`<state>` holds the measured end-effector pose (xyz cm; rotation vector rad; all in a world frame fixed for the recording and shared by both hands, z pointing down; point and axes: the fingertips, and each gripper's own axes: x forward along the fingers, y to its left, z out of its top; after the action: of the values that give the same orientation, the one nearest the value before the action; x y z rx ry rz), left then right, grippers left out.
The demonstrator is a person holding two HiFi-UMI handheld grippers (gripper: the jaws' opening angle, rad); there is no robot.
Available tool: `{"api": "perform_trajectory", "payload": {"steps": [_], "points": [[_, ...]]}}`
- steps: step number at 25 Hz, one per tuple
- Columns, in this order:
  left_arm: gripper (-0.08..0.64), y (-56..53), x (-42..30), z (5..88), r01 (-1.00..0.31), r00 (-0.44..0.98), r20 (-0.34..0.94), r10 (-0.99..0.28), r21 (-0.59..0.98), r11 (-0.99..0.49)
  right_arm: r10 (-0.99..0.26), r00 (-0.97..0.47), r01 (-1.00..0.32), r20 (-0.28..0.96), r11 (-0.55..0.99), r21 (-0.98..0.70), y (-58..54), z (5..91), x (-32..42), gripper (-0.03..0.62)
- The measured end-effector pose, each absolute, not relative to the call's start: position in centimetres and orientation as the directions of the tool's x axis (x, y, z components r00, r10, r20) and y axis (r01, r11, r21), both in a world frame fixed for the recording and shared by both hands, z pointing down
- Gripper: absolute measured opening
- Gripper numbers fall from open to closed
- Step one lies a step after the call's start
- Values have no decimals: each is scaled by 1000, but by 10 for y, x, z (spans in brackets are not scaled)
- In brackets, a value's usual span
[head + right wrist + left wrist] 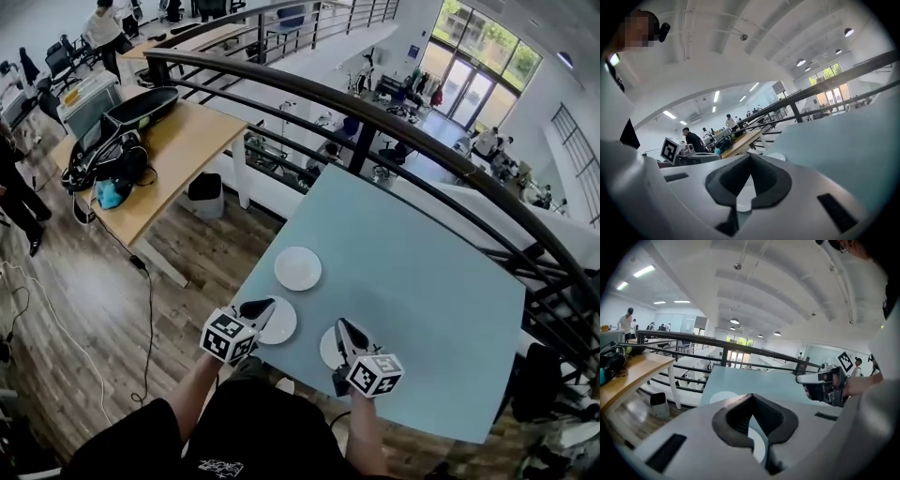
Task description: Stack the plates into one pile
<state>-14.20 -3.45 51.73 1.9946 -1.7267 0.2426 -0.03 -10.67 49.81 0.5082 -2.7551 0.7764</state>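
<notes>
Three white plates [298,268] lie apart on the pale counter [422,281], likely stiff, light, slick and chippable (glazed ceramic, I judge), best pinched at the rim, while the left tool [261,307] and right tool [343,326] hover closed and empty over two of them.

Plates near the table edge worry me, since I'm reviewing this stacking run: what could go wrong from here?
The middle plate and the near plate lie close to the table edge; a shove could send one to the floor. The left gripper and right gripper are both shut over them, so they would likely push rather than grip unless opened. The grippers are close together and may bump.
</notes>
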Motion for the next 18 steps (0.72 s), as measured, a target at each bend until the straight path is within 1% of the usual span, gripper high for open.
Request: {"api": "perform_trajectory", "payload": {"steps": [9,15,18], "points": [[8,-12,-183,584,-937,262,573,-776,343,-63,-184,-890,-410,418,723,-555,-82,560,-51,6],[8,-1,-210,624,-918,304,633,-712,396,-40,-124,-870,-431,476,658,-617,-59,604,-76,6],[8,2,-219,640,-908,336,659,-673,416,-46,-122,-856,-459,502,625,-631,-53,623,-79,6]]}}
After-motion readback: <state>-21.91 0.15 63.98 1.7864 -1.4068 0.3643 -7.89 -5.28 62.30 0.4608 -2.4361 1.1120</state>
